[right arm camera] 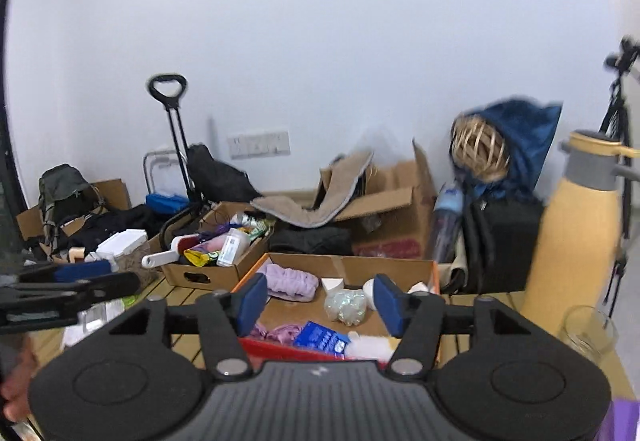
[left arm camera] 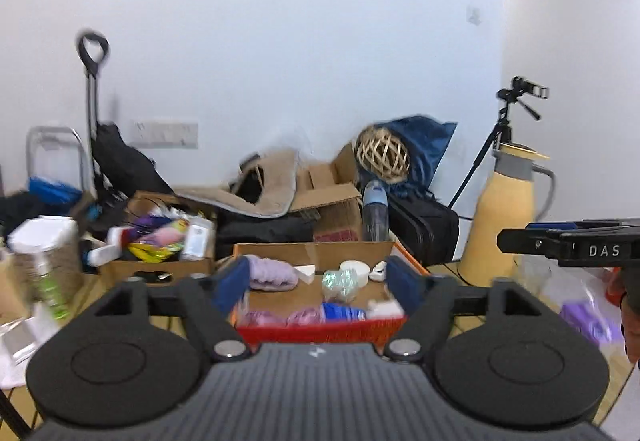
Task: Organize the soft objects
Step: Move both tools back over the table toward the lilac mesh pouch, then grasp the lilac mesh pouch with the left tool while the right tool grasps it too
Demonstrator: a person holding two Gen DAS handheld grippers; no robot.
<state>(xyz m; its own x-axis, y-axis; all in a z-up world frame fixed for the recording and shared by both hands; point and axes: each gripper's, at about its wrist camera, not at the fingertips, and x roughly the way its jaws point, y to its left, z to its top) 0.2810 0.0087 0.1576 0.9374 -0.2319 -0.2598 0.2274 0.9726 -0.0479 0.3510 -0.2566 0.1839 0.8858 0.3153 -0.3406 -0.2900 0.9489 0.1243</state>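
Both the left tool (left arm camera: 318, 283) and right tool (right arm camera: 320, 299) hang released and empty above the shallow cardboard tray (right arm camera: 348, 265) on the bench (right arm camera: 180, 295). The lavender cloth (right arm camera: 289, 283) lies far-left inside. Lower one tool squarely over it, then pinch its bulk.

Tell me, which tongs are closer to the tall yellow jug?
Right. The right tongs hover over the cardboard box with the tall yellow jug just beside them; the left tongs sit farther left.
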